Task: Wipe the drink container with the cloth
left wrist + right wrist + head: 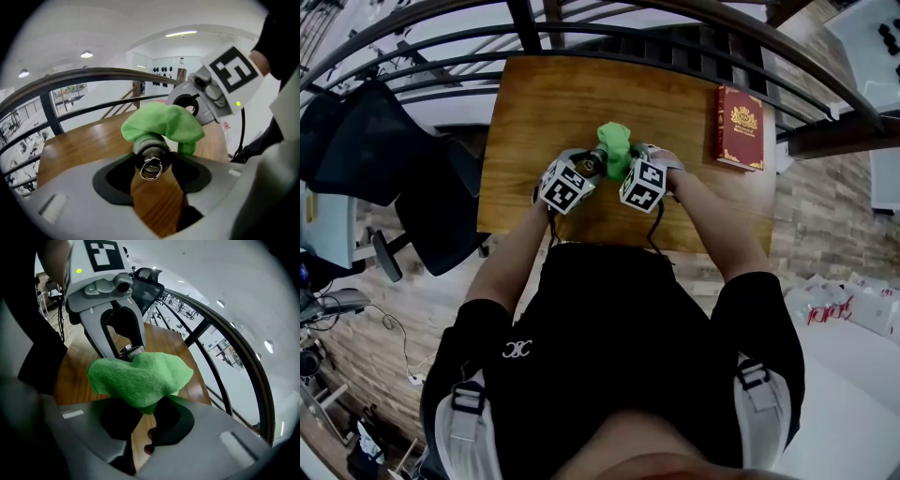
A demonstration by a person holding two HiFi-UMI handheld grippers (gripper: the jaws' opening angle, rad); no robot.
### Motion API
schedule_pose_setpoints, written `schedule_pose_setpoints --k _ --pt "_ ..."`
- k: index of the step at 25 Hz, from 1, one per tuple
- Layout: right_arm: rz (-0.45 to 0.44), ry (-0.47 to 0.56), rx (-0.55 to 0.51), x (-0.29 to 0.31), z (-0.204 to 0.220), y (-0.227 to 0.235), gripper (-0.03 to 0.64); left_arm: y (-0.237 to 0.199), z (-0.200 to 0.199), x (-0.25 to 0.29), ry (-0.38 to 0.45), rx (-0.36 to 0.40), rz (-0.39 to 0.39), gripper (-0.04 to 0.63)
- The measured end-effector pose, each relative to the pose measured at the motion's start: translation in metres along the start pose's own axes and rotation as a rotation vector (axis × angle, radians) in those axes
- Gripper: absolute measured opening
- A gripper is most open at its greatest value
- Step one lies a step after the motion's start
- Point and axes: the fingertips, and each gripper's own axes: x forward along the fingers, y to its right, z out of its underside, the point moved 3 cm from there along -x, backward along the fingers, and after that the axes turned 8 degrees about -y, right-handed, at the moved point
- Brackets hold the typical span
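A metal drink container [151,157] with a ring on its cap lies between the jaws of my left gripper [152,163], which is shut on it. Only its cap end [592,164] shows in the head view. A green cloth [615,146] is draped over the container's far part [161,124]. My right gripper [630,165] is shut on the cloth [140,376] and presses it against the container from the right. Both grippers meet over the middle of the wooden table [544,103]. The container's body is hidden under the cloth. In the right gripper view the left gripper [117,319] faces me.
A red book [739,127] lies at the table's far right corner. Black chairs [384,159] stand to the left of the table. A dark curved railing [675,42] runs behind the table's far edge.
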Motion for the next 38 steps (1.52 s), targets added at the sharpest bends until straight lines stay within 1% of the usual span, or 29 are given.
schedule_pose_setpoints --k 3,6,8,13,16,20,26,31,35,38 --pt "-0.002 -0.005 0.016 0.004 0.006 -0.003 0.048 -0.008 0.002 0.003 0.011 -0.093 0.01 0.295" --pt "-0.02 -0.03 0.064 0.013 0.017 -0.003 0.048 -0.012 -0.001 0.002 0.033 -0.216 0.039 0.288" --pt "-0.031 -0.047 0.096 0.018 0.024 -0.004 0.048 -0.012 -0.003 0.0 0.048 -0.281 0.059 0.284" --pt "-0.064 -0.082 0.164 0.031 0.035 -0.01 0.048 -0.016 -0.003 -0.001 0.08 -0.398 0.078 0.281" --pt "-0.084 -0.076 0.196 0.033 0.034 -0.018 0.048 -0.019 -0.002 -0.002 0.097 -0.476 0.092 0.281" --pt "-0.134 -0.063 0.236 0.034 0.03 -0.031 0.048 -0.023 -0.006 -0.006 0.128 -0.571 0.119 0.281" --pt "-0.191 -0.032 0.3 0.039 0.019 -0.053 0.048 -0.028 0.003 -0.002 0.111 -0.714 0.121 0.281" --pt "-0.241 0.004 0.354 0.043 0.004 -0.07 0.048 -0.028 0.006 -0.003 0.114 -0.798 0.145 0.281" --pt "-0.266 0.032 0.394 0.044 -0.007 -0.08 0.048 -0.025 0.006 -0.004 0.101 -0.808 0.145 0.281" --pt "-0.281 0.054 0.404 0.045 -0.015 -0.085 0.048 -0.025 0.006 -0.004 0.097 -0.811 0.142 0.281"
